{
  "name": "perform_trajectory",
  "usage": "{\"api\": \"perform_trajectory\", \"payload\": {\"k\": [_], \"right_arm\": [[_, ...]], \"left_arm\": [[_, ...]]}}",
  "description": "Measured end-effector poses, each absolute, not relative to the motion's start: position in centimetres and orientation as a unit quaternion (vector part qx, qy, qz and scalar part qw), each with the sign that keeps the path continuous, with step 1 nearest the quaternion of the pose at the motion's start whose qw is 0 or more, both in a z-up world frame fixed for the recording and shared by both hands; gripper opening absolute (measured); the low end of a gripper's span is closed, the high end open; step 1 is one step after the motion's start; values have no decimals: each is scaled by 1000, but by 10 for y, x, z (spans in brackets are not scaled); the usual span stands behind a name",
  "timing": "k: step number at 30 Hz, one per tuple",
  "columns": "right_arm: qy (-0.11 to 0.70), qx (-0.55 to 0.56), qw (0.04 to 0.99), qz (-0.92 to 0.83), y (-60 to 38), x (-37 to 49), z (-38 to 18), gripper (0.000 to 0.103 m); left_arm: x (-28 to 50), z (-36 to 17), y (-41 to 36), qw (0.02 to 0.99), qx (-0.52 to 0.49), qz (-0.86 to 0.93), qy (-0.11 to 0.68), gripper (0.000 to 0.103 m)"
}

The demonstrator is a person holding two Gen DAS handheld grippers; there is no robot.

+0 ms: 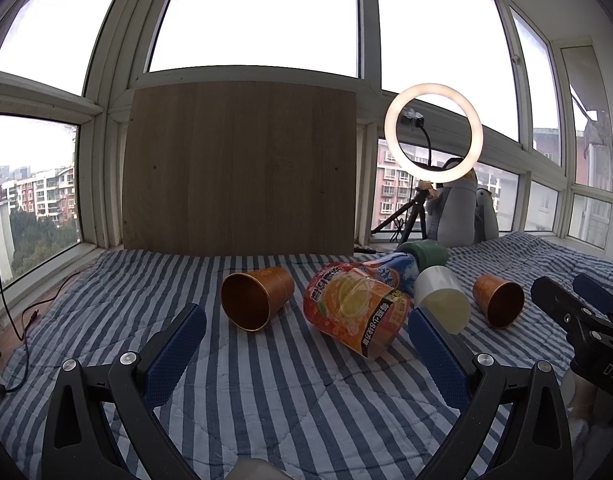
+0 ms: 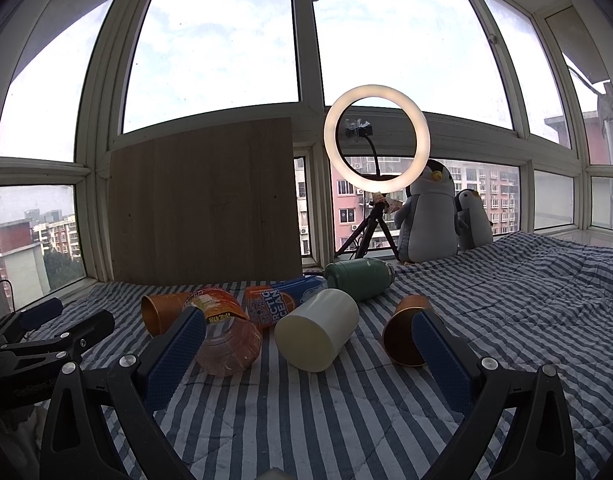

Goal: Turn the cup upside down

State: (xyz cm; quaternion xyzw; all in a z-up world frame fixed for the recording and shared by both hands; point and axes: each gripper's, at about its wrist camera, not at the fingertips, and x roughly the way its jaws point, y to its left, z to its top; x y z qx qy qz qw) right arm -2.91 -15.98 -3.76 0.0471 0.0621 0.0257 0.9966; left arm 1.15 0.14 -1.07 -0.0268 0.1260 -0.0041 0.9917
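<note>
A striped quilt point(image 1: 266, 400) carries two copper cups point(image 1: 256, 298), bottles point(image 1: 356, 314) and a white cup point(image 2: 316, 330).

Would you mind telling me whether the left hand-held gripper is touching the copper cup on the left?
Apart. The left wrist view shows striped quilt between the open left hand-held gripper and the copper cup, which lies on its side beyond the fingertips.

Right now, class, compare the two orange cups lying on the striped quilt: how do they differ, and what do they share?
The left orange cup lies in front of the wooden board, left of the orange juice bottle; the right orange cup lies right of the white cup. The left one's mouth opens towards the left gripper, the right one's nearer the right gripper. Both lie sideways, ungripped, copper-coloured inside.
</note>
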Motion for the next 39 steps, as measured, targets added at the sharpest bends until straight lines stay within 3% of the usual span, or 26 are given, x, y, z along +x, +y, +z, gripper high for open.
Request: {"api": "perform_trajectory", "payload": {"k": [21,31,35,39], "right_arm": [[151,44,987,37,-170,19,-27,102],[255,104,955,109,-165,93,15,102],[285,128,943,117,-153,127,21,97],[328,146,927,107,-142,163,14,82]], "left_arm": [[17,-8,6,989,-36,-18,143,102],[19,-9,7,988,-41,-22,149,102],[17,-9,8,987,-44,-25,153,103],[15,-9,8,986,-45,-22,157,103]]}}
